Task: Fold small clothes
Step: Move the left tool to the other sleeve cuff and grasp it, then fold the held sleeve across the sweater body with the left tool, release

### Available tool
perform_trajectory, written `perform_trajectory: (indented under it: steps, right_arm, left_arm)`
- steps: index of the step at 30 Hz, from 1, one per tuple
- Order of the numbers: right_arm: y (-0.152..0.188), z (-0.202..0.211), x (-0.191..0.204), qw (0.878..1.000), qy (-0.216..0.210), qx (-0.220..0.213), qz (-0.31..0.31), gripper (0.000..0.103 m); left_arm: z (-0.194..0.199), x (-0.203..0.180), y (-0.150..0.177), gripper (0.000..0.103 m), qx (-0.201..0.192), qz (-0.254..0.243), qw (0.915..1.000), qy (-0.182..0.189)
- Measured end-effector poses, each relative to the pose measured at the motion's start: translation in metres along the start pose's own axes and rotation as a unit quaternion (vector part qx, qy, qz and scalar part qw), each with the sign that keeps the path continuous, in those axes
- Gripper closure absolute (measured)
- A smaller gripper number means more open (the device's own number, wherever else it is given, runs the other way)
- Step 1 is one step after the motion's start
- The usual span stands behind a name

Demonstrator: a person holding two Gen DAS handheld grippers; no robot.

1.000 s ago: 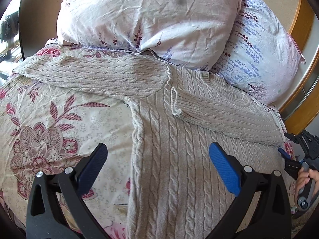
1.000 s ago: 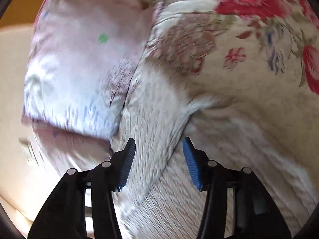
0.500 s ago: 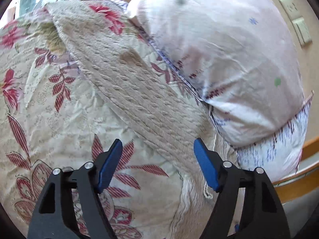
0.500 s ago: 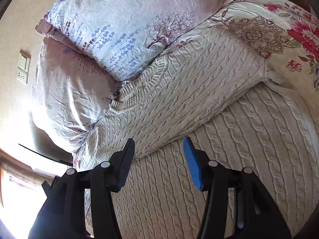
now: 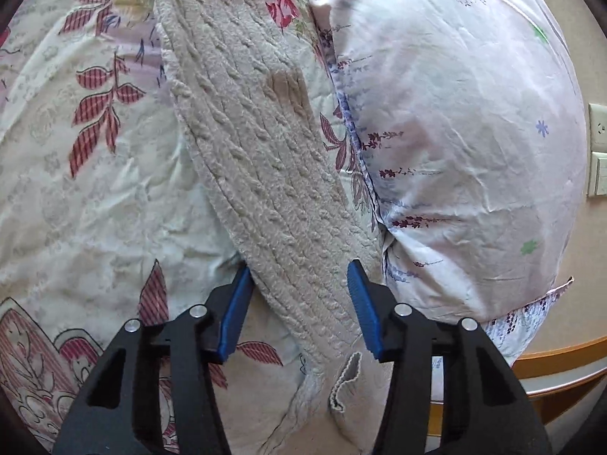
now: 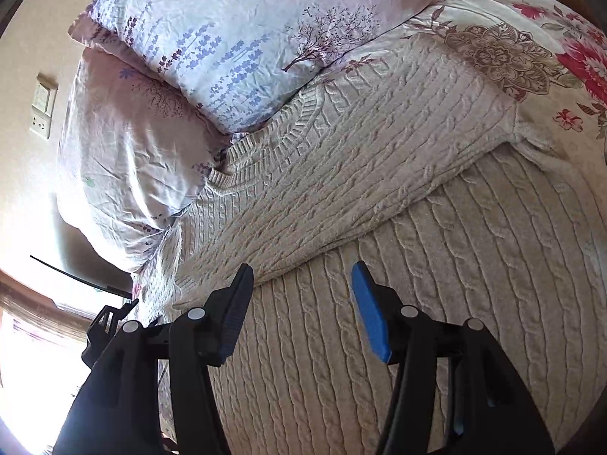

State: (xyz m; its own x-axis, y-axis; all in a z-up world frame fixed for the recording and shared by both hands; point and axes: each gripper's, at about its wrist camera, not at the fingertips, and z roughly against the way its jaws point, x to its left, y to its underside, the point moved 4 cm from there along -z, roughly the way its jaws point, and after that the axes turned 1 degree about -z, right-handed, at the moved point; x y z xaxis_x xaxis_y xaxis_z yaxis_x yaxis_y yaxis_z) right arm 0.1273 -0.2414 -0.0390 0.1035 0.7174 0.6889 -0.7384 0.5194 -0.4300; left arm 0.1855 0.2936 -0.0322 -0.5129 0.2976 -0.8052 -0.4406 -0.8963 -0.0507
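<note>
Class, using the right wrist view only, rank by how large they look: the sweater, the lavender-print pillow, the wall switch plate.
1. Sweater, filling most of the frame, though nearest the camera.
2. Lavender-print pillow.
3. Wall switch plate, smallest, and farthest away, so its true size is unsure.

The left gripper [image 5: 299, 303] is held low with its jaws spread wide, one blue pad [image 5: 233, 318] to each side and nothing pinched between them. The right gripper [image 6: 303, 307] points forward and downward, its jaws likewise parted, the blue pads [image 6: 370, 318] well apart and holding nothing.
</note>
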Motion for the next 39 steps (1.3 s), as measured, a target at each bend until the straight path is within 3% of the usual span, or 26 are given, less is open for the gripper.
perform_trajectory:
  steps: [6,8,13,21,26,31,36,39]
  right_arm:
    - [0.0,0.001,-0.001,1.0,0.001,0.003,0.02,0.047]
    - [-0.003,0.002,-0.004,1.0,0.001,0.002,0.02,0.047]
    - [-0.014,0.006,-0.009,1.0,-0.004,-0.008,0.018,0.047]
    - [-0.032,-0.006,-0.008,0.999,-0.016,-0.005,0.031,0.047]
    - [-0.037,-0.023,-0.005,0.999,-0.021,0.019,0.033,0.047]
    - [-0.035,-0.032,-0.004,0.998,-0.027,0.035,0.034,0.047]
    - [-0.032,-0.028,-0.009,0.999,-0.028,0.031,0.024,0.047]
    - [-0.029,-0.025,-0.012,0.999,-0.026,0.031,0.018,0.047]
  left_arm:
    - [0.003,0.0,-0.009,0.062,-0.025,0.02,0.9995,-0.002]
    - [0.003,-0.001,-0.009,0.075,-0.03,0.017,0.9994,-0.008]
    - [0.005,0.009,-0.01,0.09,-0.05,0.041,0.9978,-0.014]
    - [0.006,0.008,-0.013,0.095,-0.075,0.045,0.996,-0.02]
    - [0.018,-0.028,-0.01,0.096,-0.092,-0.035,0.995,-0.016]
    - [0.027,-0.073,0.005,0.096,-0.1,-0.135,0.9857,-0.015]
    - [0.028,-0.076,0.016,0.096,-0.107,-0.137,0.9845,-0.024]
    - [0.032,-0.088,0.029,0.096,-0.104,-0.169,0.9799,-0.015]
